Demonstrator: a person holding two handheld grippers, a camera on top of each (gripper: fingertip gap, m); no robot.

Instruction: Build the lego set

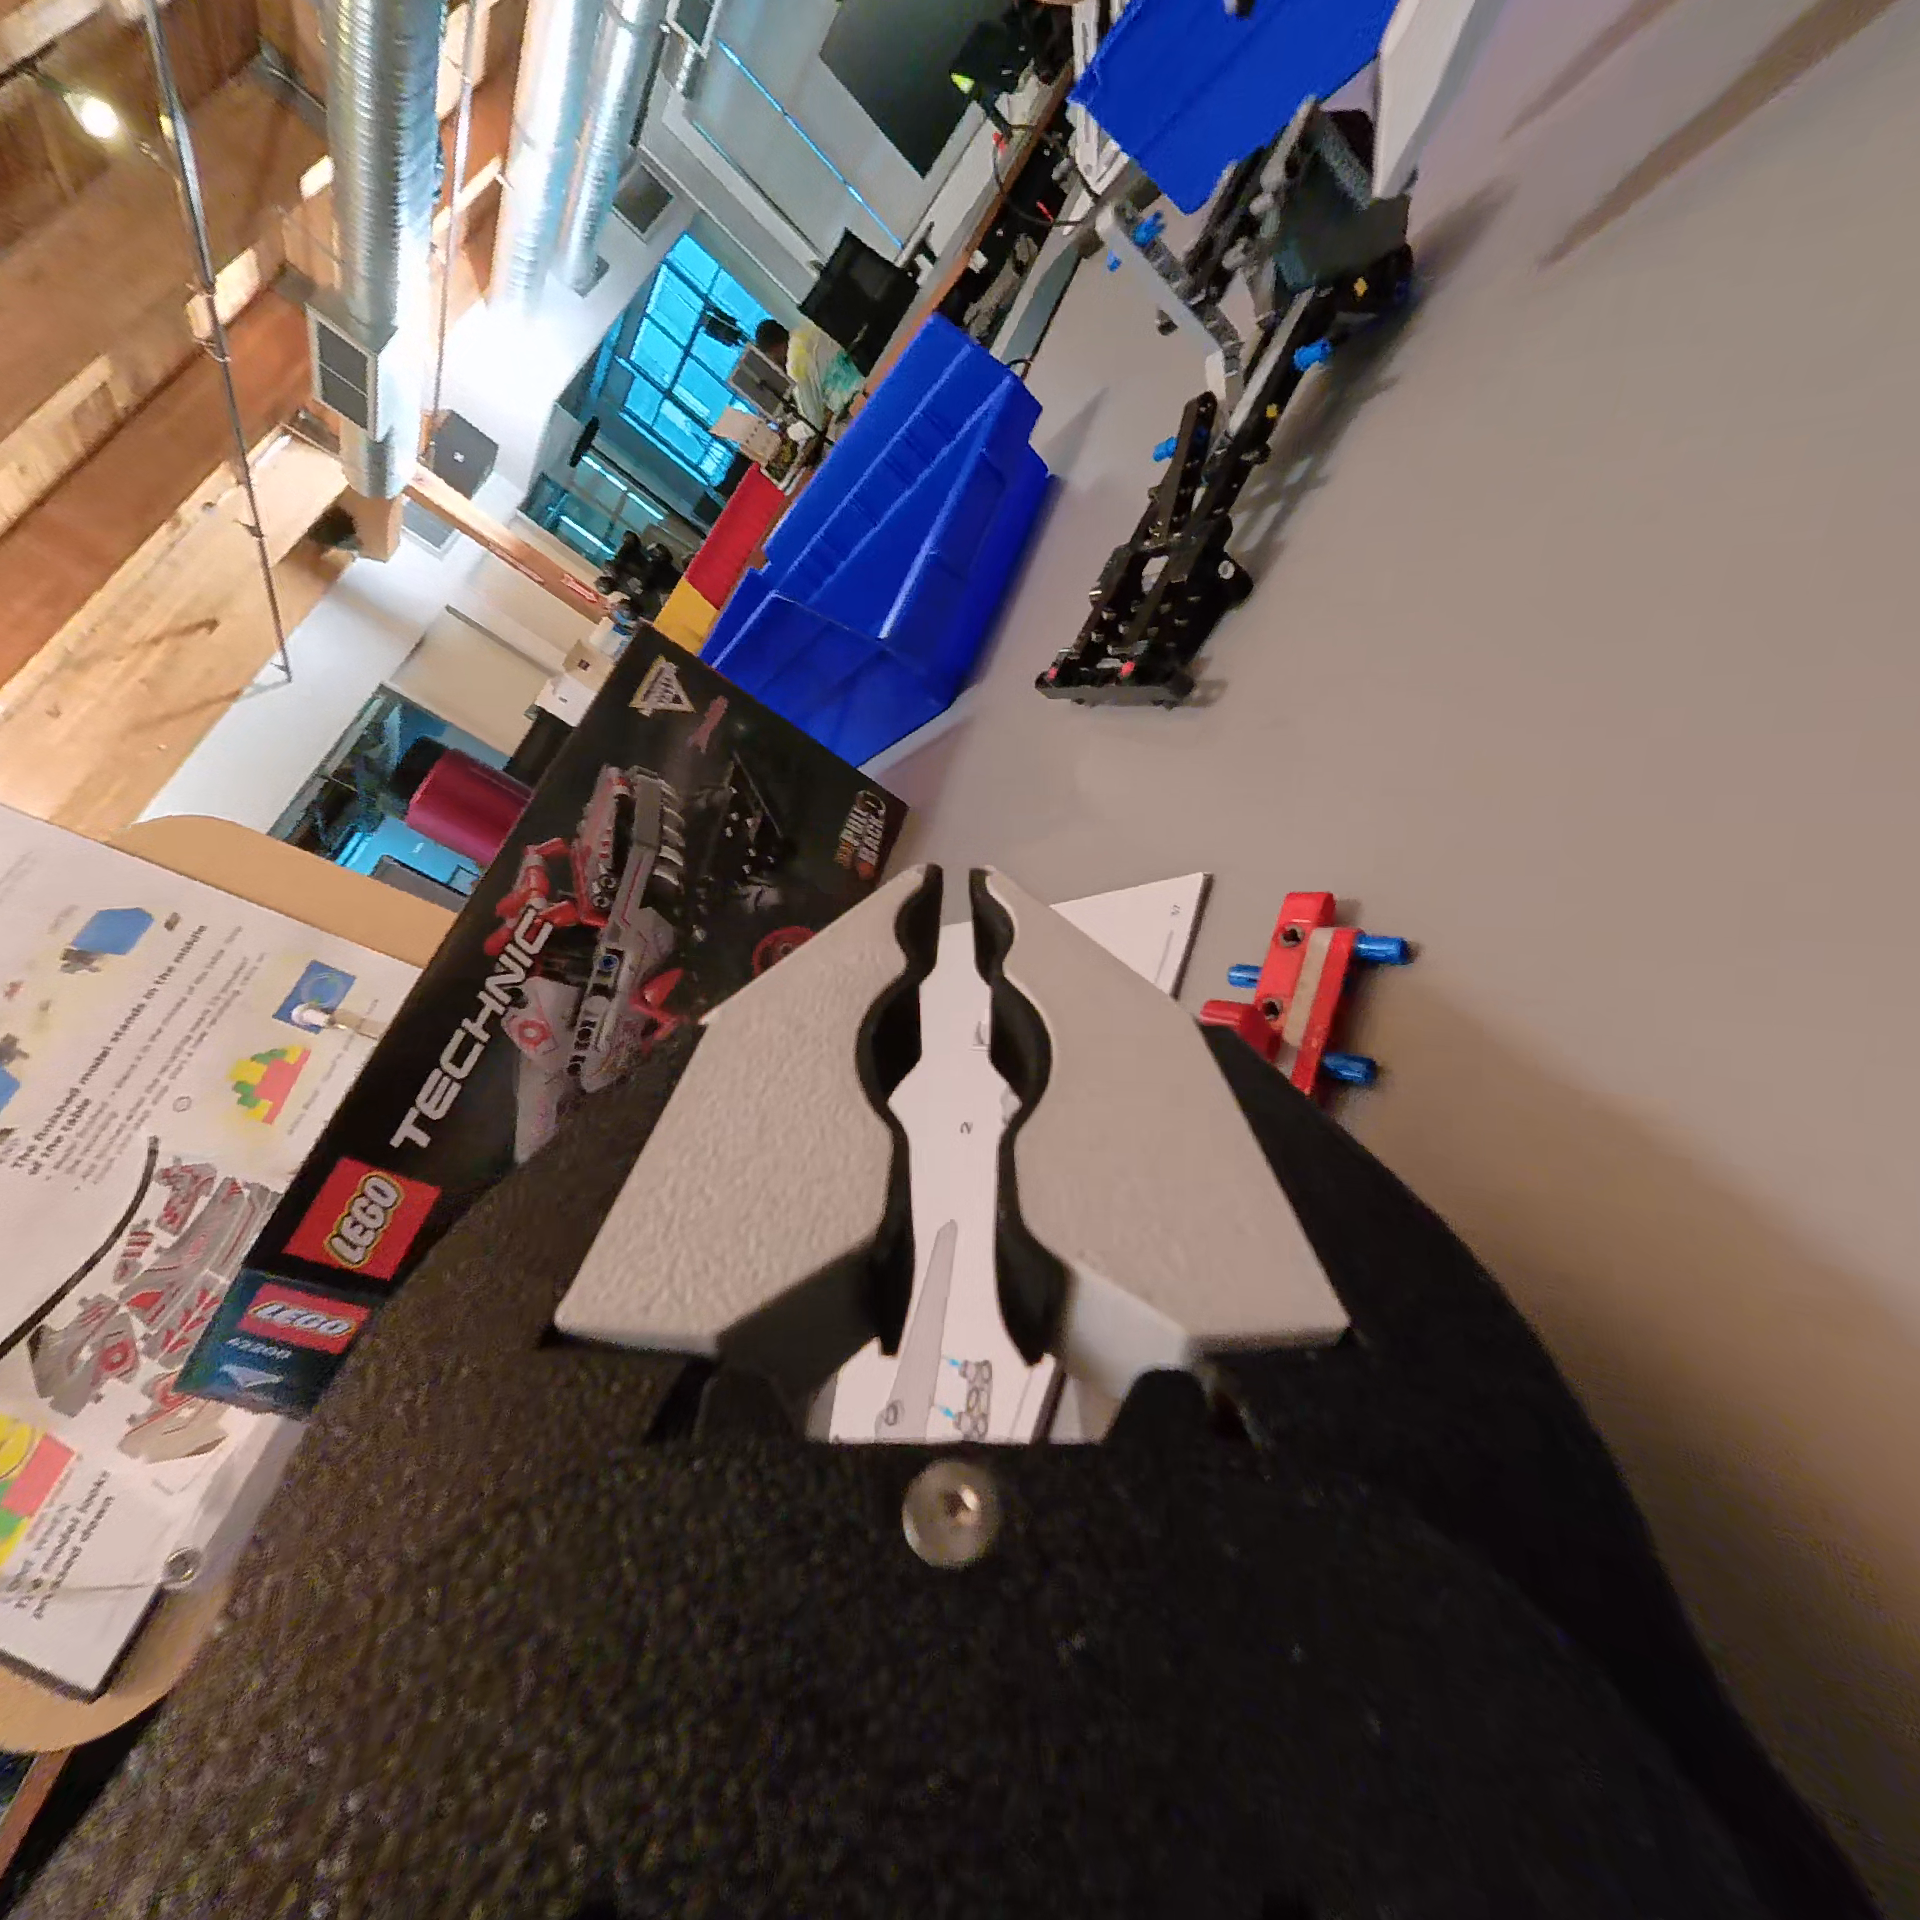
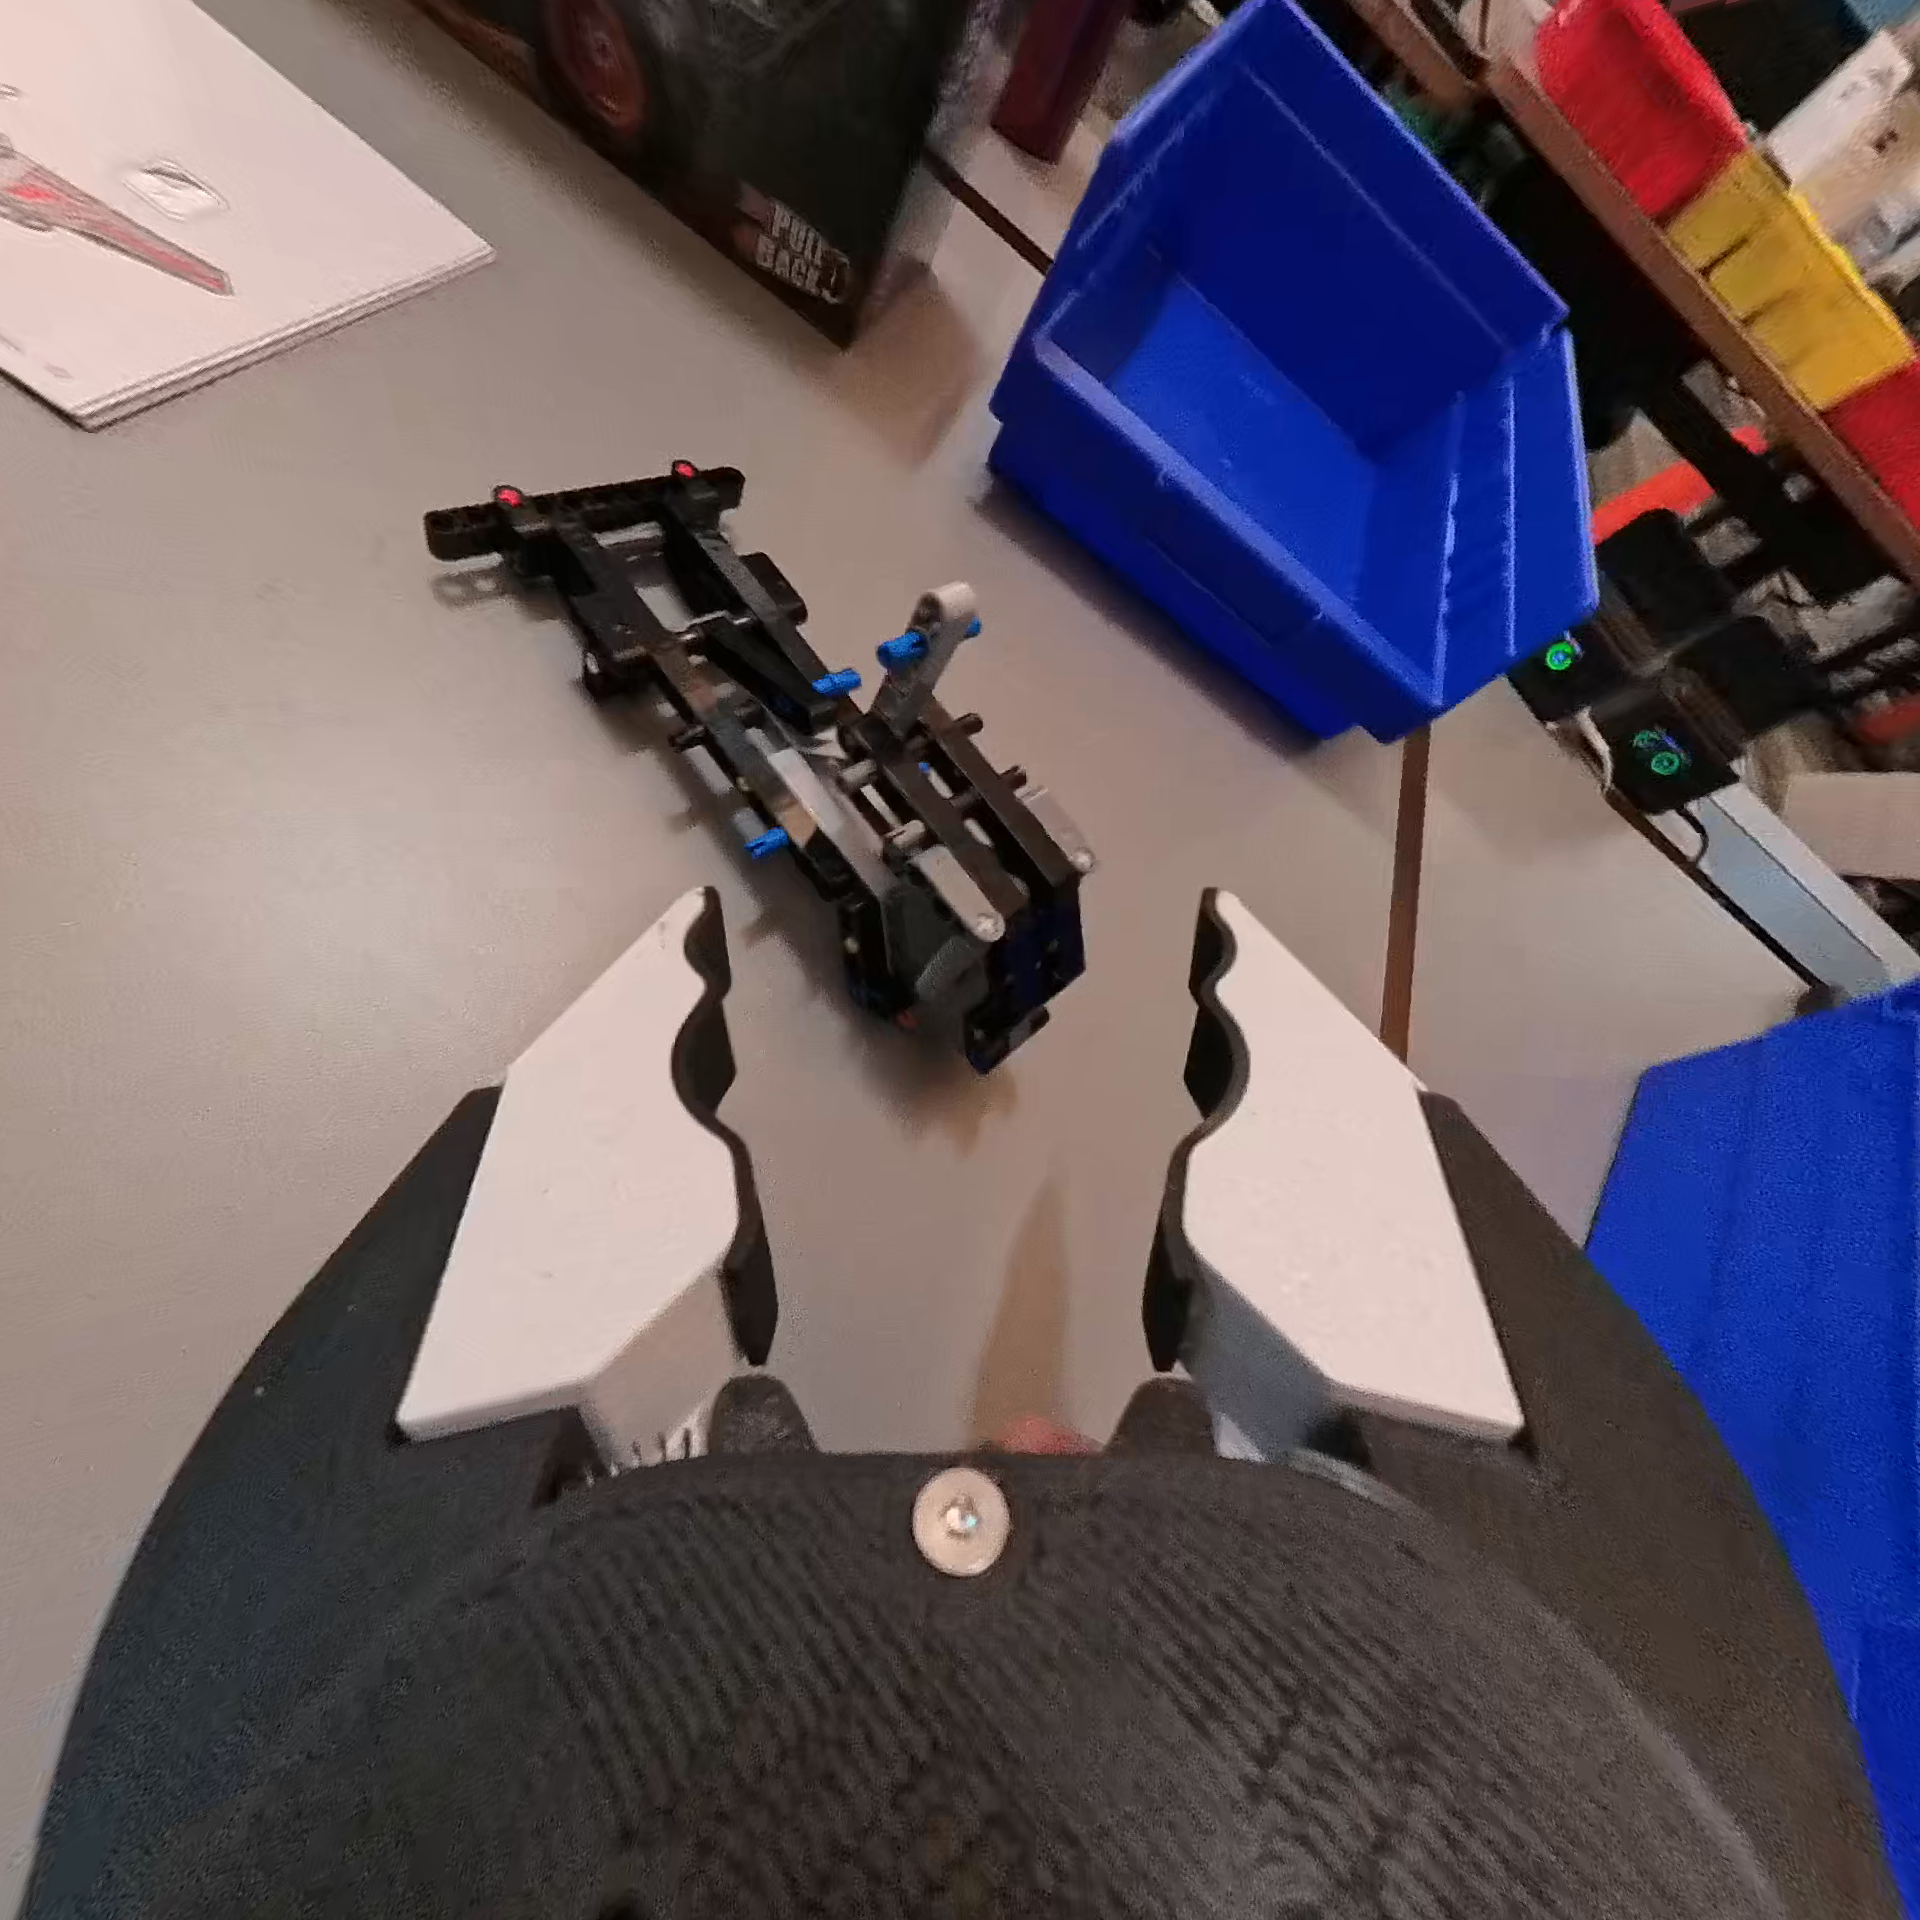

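A long black chassis assembly (image 2: 769,748) with blue pins lies on the grey table (image 2: 260,883); it also shows far off in the left wrist view (image 1: 1174,582). My right gripper (image 2: 956,904) is open and empty, hovering just short of the chassis's near end. A small red sub-assembly (image 1: 1294,987) with blue pins lies on the table just right of my left gripper (image 1: 956,883). The left gripper's jaws are nearly together with nothing between them, above the open instruction booklet (image 1: 1143,925).
The set's black box (image 1: 582,997) stands left of the left gripper, with a printed sheet (image 1: 135,1143) beside it. Blue bins (image 1: 894,561) stand at the table's back; one (image 2: 1309,416) is beyond the chassis, another (image 2: 1787,1299) at the right. The booklet (image 2: 187,208) lies far left.
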